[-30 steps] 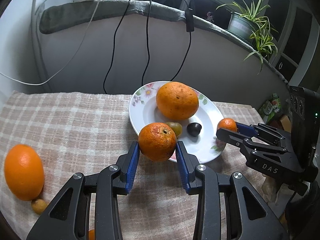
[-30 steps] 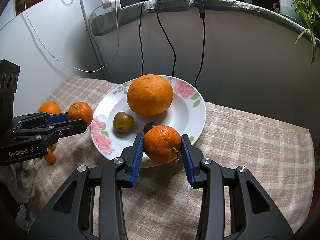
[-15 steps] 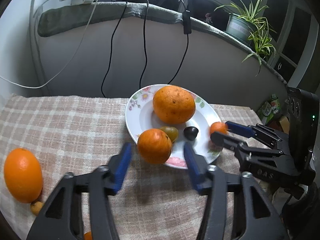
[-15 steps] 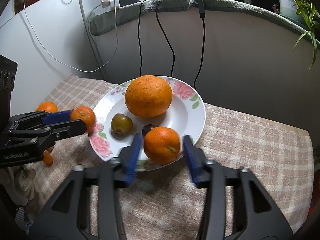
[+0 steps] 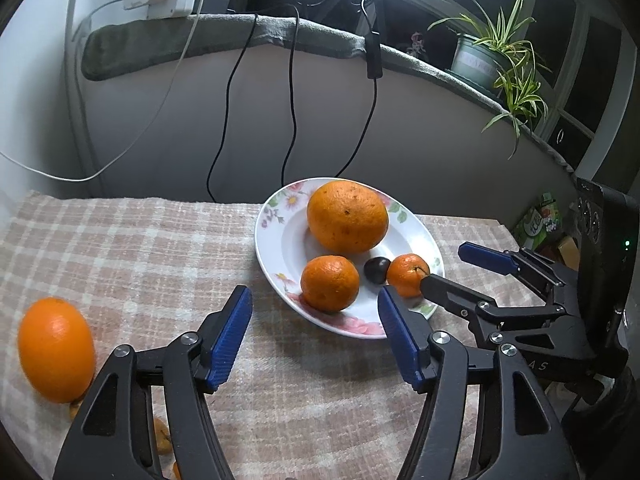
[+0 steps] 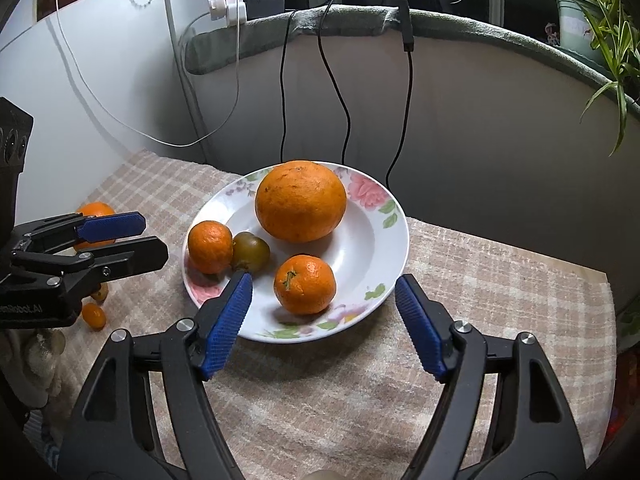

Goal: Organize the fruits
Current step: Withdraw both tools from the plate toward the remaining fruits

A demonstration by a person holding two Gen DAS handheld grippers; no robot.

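Note:
A floral white plate holds a big orange, two mandarins, a greenish plum and a dark plum. My left gripper is open and empty just in front of the near mandarin. My right gripper is open and empty just in front of the other mandarin. Each gripper shows in the other's view, the left gripper and the right gripper, both open beside the plate.
A large orange and small kumquats lie on the checked cloth left of the plate. Cables hang down the wall behind. A potted plant stands on the ledge at right.
Both grippers opened and let go of their mandarins, which now rest on the plate. Both grippers drew back a little from the plate.

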